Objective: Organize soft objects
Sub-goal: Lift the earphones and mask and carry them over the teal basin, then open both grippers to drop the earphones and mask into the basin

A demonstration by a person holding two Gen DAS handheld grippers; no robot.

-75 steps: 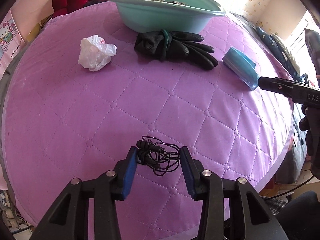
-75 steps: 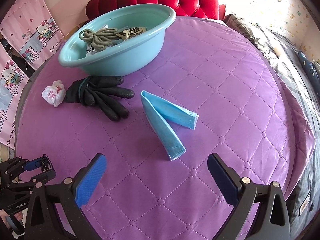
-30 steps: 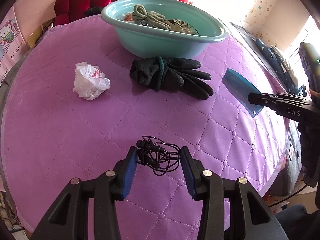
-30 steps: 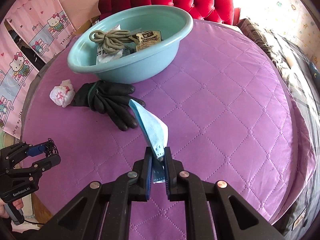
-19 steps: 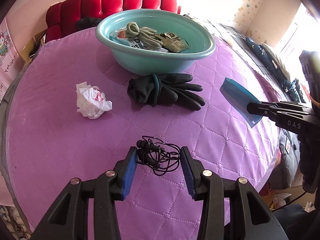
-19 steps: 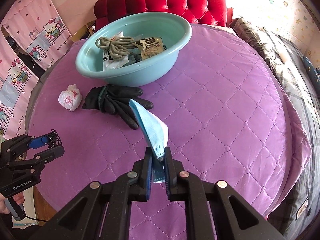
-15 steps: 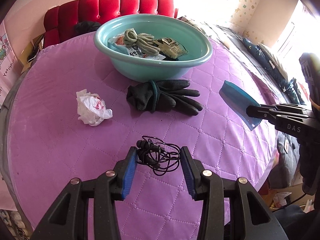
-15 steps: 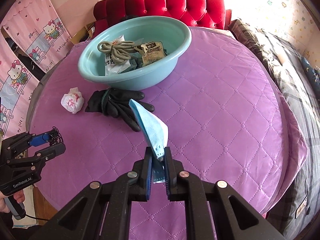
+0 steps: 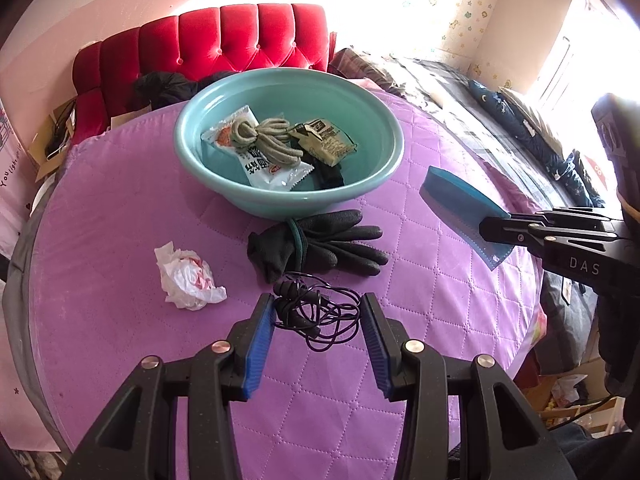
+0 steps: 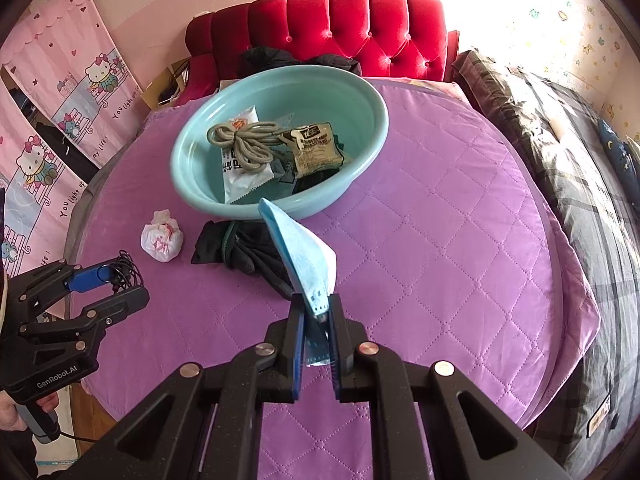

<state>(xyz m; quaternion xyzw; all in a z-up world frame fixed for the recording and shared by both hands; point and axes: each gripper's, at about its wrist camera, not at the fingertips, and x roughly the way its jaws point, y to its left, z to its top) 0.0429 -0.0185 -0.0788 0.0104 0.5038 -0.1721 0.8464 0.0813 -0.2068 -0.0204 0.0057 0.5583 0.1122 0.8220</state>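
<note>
My left gripper (image 9: pixel 318 304) is shut on a tangle of black earphones (image 9: pixel 316 314), held clear above the purple quilted surface (image 9: pixel 120 220). My right gripper (image 10: pixel 317 304) is shut on the end of a folded light-blue face mask (image 10: pixel 300 248), which sticks up and forward from the jaws. The left wrist view shows this mask (image 9: pixel 456 200) at the right, in the air. Beyond both stands a teal basin (image 10: pixel 376 120) holding a rope coil (image 10: pixel 244 142) and snack packets. A pair of black gloves (image 9: pixel 320 244) and a crumpled white bag (image 9: pixel 186 278) lie in front of the basin.
A red tufted headboard (image 10: pixel 360 28) rises behind the basin. Pink cartoon curtains (image 10: pixel 60 120) hang at the left. Grey plaid bedding (image 10: pixel 580 200) lies along the right edge of the purple surface. A hand (image 10: pixel 24 412) grips the left tool's handle.
Both grippers have risen with the earphones and the mask still in them. The purple surface looks farther away and the inside of the basin shows more fully.
</note>
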